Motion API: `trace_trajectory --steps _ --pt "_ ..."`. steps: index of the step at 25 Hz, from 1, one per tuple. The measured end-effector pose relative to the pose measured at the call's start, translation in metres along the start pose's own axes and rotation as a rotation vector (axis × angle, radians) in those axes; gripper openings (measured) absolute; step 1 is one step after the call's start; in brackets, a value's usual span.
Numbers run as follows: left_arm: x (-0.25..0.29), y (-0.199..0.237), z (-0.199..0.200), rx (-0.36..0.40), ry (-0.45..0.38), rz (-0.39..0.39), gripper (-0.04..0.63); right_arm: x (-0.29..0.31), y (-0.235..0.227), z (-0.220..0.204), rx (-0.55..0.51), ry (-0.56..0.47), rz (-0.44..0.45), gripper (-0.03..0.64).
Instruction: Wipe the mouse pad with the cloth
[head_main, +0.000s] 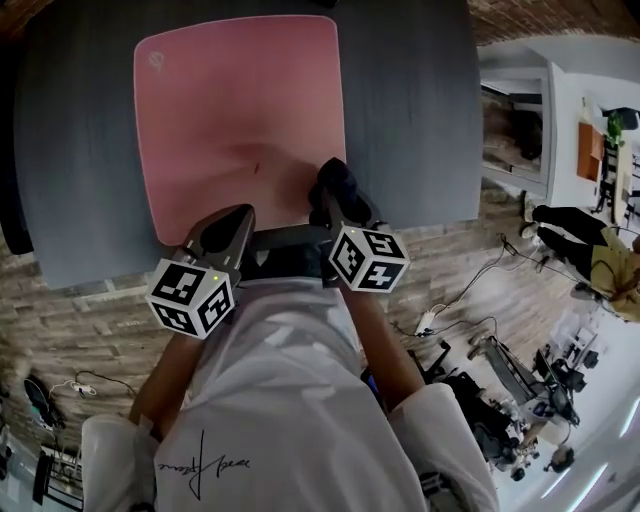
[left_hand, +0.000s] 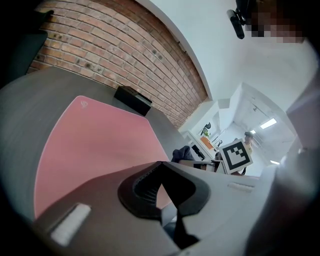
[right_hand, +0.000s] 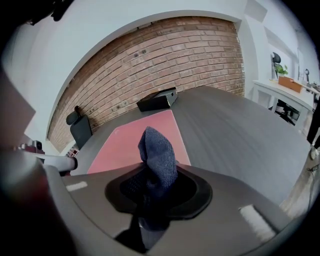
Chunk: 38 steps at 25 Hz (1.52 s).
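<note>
A pink mouse pad (head_main: 240, 110) lies on the dark grey table (head_main: 410, 100). My right gripper (head_main: 335, 200) is shut on a dark blue cloth (head_main: 337, 178) over the pad's near right corner. In the right gripper view the cloth (right_hand: 157, 150) sticks up from between the jaws of that gripper (right_hand: 152, 175), with the pad (right_hand: 125, 140) beyond it. My left gripper (head_main: 232, 222) hovers at the pad's near edge, left of the right one. In the left gripper view its jaws (left_hand: 159, 163) meet at the tips with nothing between them, above the pad (left_hand: 95, 145).
A black box (left_hand: 132, 99) sits at the table's far edge by the brick wall, also in the right gripper view (right_hand: 157, 100). A black chair (right_hand: 80, 127) stands beyond the table's left end. Cables (head_main: 450, 310) lie on the floor at the right, where a person (head_main: 600, 255) is.
</note>
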<state>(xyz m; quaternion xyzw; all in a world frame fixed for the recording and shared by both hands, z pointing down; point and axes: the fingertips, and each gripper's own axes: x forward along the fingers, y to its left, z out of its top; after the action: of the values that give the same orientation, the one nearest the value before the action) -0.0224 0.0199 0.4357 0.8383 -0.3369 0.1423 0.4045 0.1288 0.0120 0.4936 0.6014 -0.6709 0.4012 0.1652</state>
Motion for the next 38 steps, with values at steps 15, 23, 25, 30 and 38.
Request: trace_trajectory --steps 15,23,25,30,38 --pt "-0.02 0.016 -0.015 -0.085 -0.005 0.025 0.012 0.031 -0.012 -0.014 -0.099 0.021 -0.052 0.101" --pt "-0.025 0.018 -0.019 -0.085 0.001 0.02 0.012 0.035 -0.009 -0.021 -0.071 0.027 -0.033 0.103" --pt "-0.026 0.022 -0.019 -0.083 0.0 0.021 0.011 0.037 -0.005 -0.025 -0.074 0.03 -0.033 0.103" --pt "-0.028 0.024 -0.017 -0.087 -0.008 0.02 0.012 0.038 -0.003 -0.025 -0.07 0.027 -0.049 0.104" --pt "-0.041 0.035 -0.017 -0.1 -0.021 0.026 0.012 0.039 0.006 -0.027 -0.056 0.02 -0.059 0.104"
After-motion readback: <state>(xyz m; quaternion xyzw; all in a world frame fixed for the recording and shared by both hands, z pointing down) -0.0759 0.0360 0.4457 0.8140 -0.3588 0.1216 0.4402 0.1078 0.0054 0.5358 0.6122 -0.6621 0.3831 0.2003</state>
